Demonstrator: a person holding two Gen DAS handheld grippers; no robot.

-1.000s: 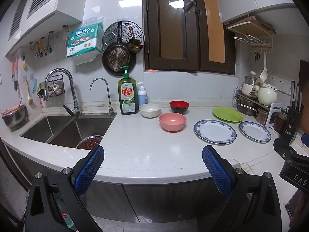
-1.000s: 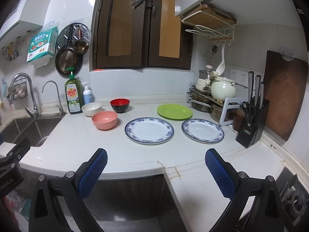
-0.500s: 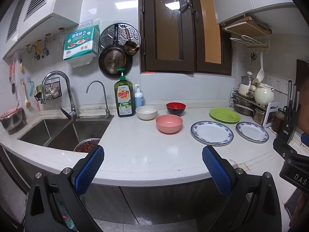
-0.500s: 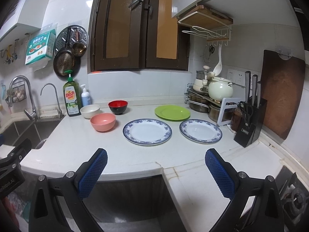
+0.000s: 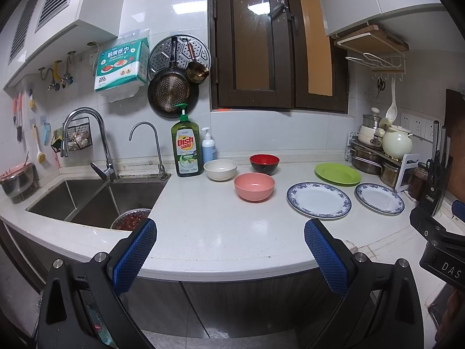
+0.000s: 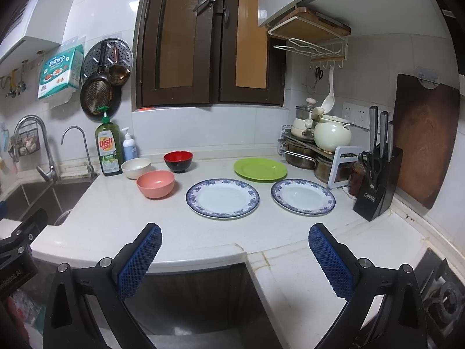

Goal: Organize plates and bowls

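On the white counter (image 5: 209,226) sit a pink bowl (image 5: 254,186), a cream bowl (image 5: 220,169) and a red-and-black bowl (image 5: 264,163). To their right lie a large blue-rimmed plate (image 5: 318,200), a smaller blue-rimmed plate (image 5: 379,198) and a green plate (image 5: 337,174). The right wrist view has the same pink bowl (image 6: 155,184), cream bowl (image 6: 136,167), red bowl (image 6: 178,161), large plate (image 6: 222,197), small plate (image 6: 302,197) and green plate (image 6: 260,169). My left gripper (image 5: 229,244) and right gripper (image 6: 234,250) both hang open and empty in front of the counter edge, well short of the dishes.
A double sink (image 5: 96,200) with two taps is at the left, with dish soap (image 5: 187,145) behind the bowls. A pot rack (image 6: 316,151), knife block (image 6: 376,186) and cutting board (image 6: 424,142) crowd the right corner. A stove burner (image 6: 444,296) is at the lower right.
Both views have shifted slightly, with the counter and dishes drifting a little lower and leftward in frame. Nothing on the counter moved and both grippers stayed open.
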